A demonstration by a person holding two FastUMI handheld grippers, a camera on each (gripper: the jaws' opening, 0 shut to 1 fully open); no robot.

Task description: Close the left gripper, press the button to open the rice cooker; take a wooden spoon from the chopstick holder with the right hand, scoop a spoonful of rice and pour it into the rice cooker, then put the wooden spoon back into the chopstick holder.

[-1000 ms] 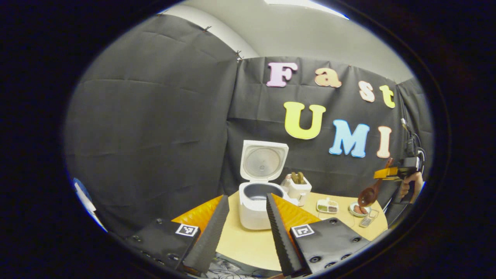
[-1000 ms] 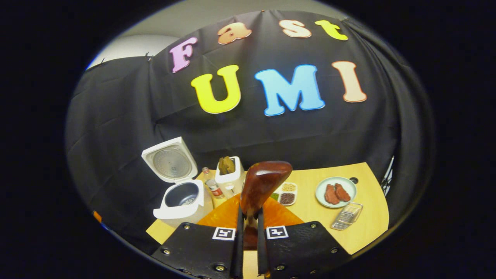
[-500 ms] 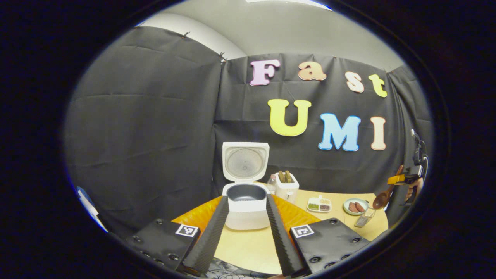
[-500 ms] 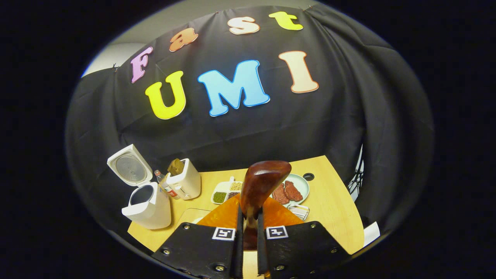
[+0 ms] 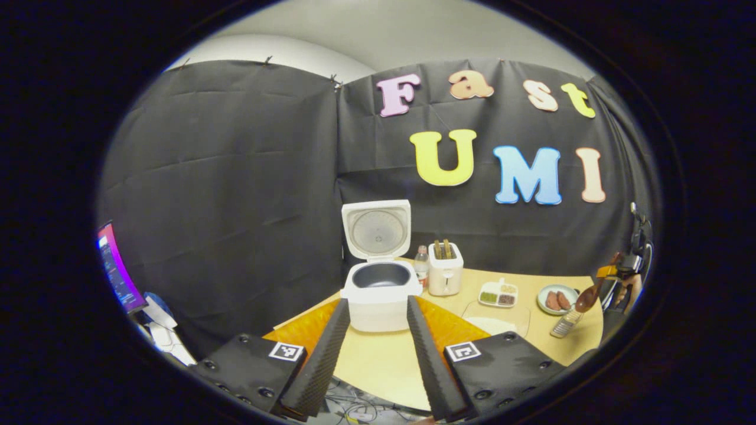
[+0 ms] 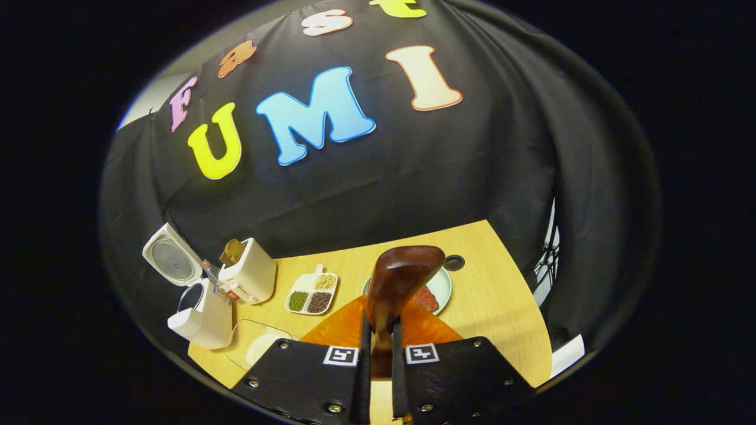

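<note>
- The wooden spoon (image 6: 397, 283) is clamped by its handle between the fingers of the right gripper (image 6: 378, 360), bowl pointing forward and lifted above the bench (image 6: 502, 307); in the left gripper view it hangs at the far right edge, near the plate (image 5: 558, 299).
- The step in hand appears to be the scoop: the spoon is out of the chopstick holder (image 6: 251, 276), and whether it carries rice cannot be told.
- A clear tray with a pale heap (image 6: 257, 349), probably the rice, lies near the bench's front edge, left of the spoon.
- The rice cooker (image 5: 381, 289) stands open at the far left, lid upright, pot visible.
- The left gripper (image 5: 372, 348) is spread apart and holds nothing.
- Next, the spoon likely needs lowering bowl-first into the heap, then carrying level to the pot.
</note>
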